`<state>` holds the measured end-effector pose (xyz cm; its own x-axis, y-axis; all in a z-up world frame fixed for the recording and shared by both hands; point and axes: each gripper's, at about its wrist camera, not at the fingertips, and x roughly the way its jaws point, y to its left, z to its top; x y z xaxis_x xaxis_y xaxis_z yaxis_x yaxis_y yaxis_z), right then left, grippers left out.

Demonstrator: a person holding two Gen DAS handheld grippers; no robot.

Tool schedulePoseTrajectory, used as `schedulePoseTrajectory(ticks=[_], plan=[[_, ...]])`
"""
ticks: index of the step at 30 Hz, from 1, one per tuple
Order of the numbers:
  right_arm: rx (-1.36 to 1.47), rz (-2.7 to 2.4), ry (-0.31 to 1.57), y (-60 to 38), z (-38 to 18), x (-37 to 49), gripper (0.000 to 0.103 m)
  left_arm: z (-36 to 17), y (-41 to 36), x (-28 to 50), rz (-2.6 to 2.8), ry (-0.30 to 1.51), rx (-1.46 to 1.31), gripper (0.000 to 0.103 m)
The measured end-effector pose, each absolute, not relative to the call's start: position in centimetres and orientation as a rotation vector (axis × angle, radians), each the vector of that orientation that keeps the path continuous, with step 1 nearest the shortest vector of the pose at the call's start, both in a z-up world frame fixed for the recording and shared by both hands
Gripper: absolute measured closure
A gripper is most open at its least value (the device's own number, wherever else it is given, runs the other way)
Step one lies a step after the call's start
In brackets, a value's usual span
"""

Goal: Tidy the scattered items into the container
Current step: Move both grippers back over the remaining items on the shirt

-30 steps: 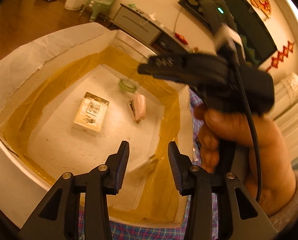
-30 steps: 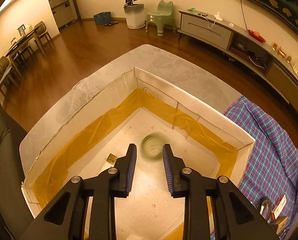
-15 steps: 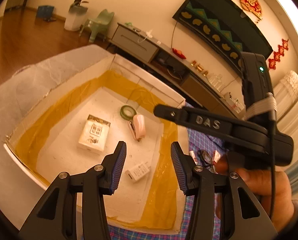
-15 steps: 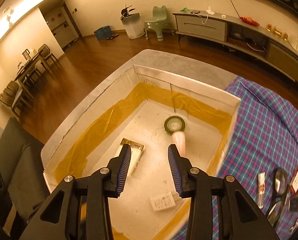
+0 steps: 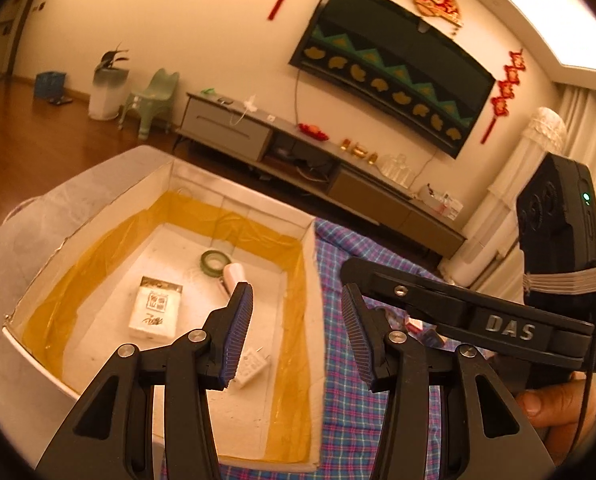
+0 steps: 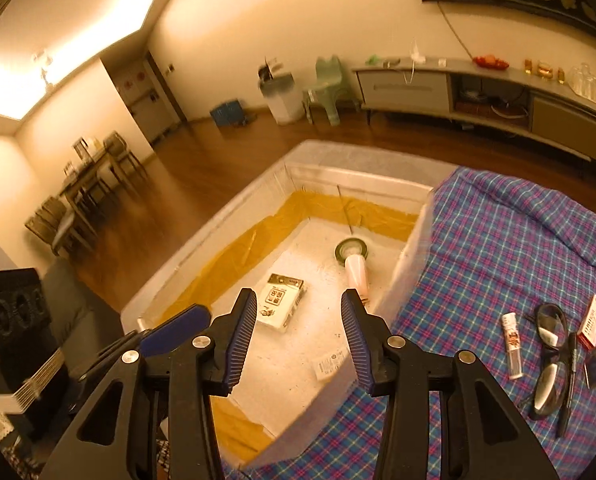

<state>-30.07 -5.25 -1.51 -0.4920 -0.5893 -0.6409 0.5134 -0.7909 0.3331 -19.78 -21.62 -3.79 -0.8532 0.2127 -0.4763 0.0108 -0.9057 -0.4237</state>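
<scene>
Over the plaid cloth (image 5: 350, 412), right claw (image 5: 352, 276) reads "DAS".

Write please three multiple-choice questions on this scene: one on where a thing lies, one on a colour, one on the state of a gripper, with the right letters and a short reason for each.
1. Where do the glasses lie?
A. inside the box
B. on the checked cloth
C. on the floor

2. What colour is the tape roll in the box?
A. green
B. red
C. black

3. What is between the fingers of the right gripper?
A. the white packet
B. the tape roll
C. nothing

Answers:
1 B, the glasses rest on the cloth, to the right of the box.
2 A, its ring shows green against the white floor of the box.
3 C, its jaws are opening with only air between them.
</scene>
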Motion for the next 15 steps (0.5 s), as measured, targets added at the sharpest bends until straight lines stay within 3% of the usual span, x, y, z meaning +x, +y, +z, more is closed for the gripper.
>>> schedulePoseTrajectory(ticks=[15], plan=[[0.975, -2.297, -0.235, 5.0, -3.7, -25.0, 0.057, -3.7, -13.7, -18.2, 2.644, -0.370, -0.757, 0.054]])
